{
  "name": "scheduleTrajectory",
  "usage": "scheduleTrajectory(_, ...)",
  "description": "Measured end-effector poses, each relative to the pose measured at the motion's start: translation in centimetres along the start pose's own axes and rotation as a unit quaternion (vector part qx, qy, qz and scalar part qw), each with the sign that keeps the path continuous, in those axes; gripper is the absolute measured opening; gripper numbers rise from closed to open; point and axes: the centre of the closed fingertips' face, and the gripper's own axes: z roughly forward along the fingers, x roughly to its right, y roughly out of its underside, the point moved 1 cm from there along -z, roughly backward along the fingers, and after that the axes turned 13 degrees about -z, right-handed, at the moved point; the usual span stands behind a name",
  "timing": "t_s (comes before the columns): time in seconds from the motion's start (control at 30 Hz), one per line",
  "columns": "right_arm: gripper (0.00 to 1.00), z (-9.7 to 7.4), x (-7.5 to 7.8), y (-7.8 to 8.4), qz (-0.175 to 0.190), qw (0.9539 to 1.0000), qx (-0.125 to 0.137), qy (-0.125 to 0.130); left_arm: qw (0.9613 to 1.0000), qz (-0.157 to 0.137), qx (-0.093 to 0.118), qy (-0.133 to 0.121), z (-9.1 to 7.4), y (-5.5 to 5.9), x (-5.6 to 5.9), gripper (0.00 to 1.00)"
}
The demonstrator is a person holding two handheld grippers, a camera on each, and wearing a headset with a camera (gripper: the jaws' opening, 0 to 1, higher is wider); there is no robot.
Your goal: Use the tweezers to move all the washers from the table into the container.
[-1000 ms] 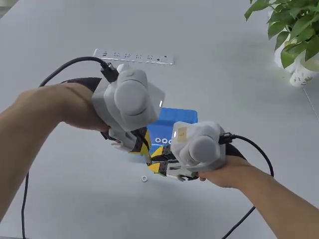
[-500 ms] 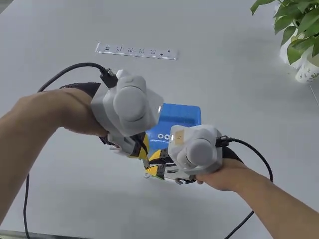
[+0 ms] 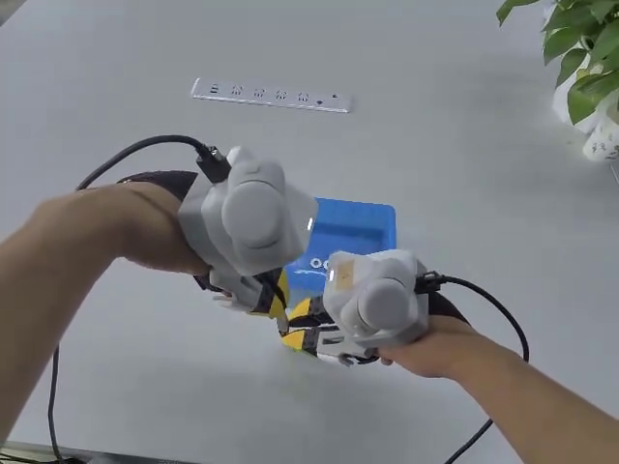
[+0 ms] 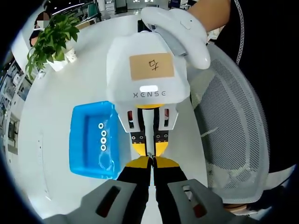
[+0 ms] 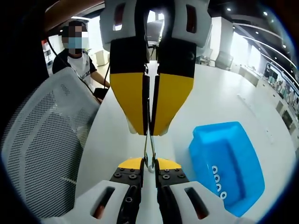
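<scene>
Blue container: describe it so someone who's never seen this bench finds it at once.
On the pale grey table, look on the near side of the long white power strip. The blue container is a shallow rectangular tub. It is the one bright blue thing on the table, with a row of small ring washers lying inside.

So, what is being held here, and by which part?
The tweezers, held by both grippers: left gripper shut on one end, right gripper shut on the other.
</scene>
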Motion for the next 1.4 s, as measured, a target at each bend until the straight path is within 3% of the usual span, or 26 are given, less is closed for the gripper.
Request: scheduleTrajectory(1.4, 0.11, 0.37, -0.19, 0.92, 0.006, 0.9999, -0.008, -0.005, 0.9999, -0.007, 0.01, 0.009, 0.64, -0.25, 0.02, 0.05)
